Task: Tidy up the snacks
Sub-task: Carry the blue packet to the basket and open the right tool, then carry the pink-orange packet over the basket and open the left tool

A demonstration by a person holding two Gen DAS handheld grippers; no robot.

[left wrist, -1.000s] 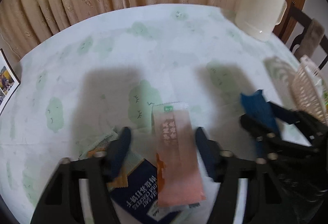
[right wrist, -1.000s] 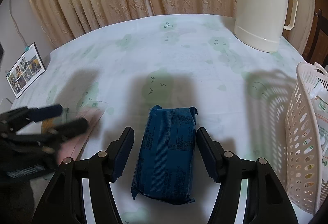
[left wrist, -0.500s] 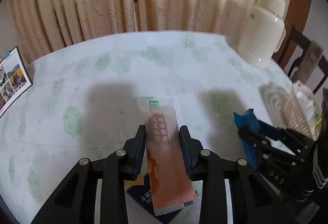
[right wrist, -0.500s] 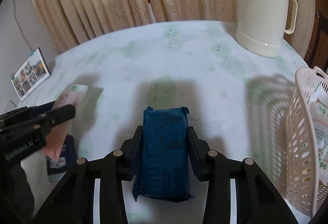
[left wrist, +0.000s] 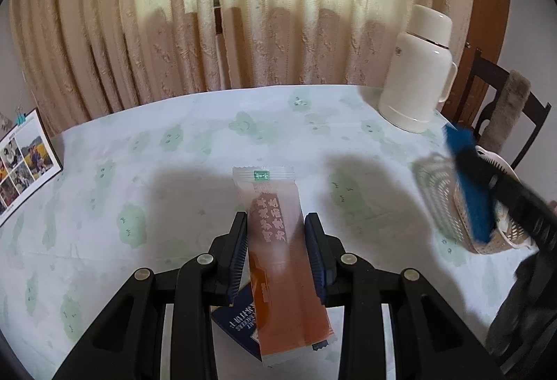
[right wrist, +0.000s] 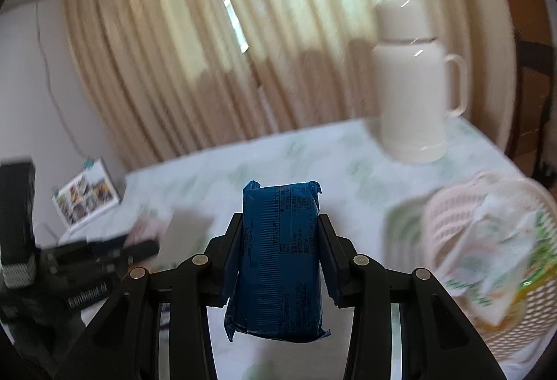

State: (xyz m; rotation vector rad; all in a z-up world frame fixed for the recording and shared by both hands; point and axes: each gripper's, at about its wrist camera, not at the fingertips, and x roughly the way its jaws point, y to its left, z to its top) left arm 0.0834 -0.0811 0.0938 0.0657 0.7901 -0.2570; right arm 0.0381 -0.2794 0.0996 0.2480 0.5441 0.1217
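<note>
My left gripper [left wrist: 276, 230] is shut on a long orange-pink snack packet [left wrist: 278, 240] and holds it above the table. A dark blue snack box [left wrist: 235, 327] lies on the table beneath it. My right gripper [right wrist: 280, 234] is shut on a blue snack pack [right wrist: 278, 261], lifted off the table. In the left wrist view the right gripper holds the blue pack [left wrist: 470, 185] over the white woven basket [left wrist: 440, 192] at the right. The basket [right wrist: 452, 223] holds several green-and-white snack bags [right wrist: 501, 240].
A white thermos jug [left wrist: 417, 73] stands at the back right of the table. A photo card [left wrist: 24, 164] leans at the left edge. Curtains hang behind the table. A wooden chair [left wrist: 501, 101] stands at the far right.
Both grippers have risen with their packets. The right gripper has carried the blue pack up and toward the basket. The left gripper lifted the orange-pink packet higher off the blue box.
</note>
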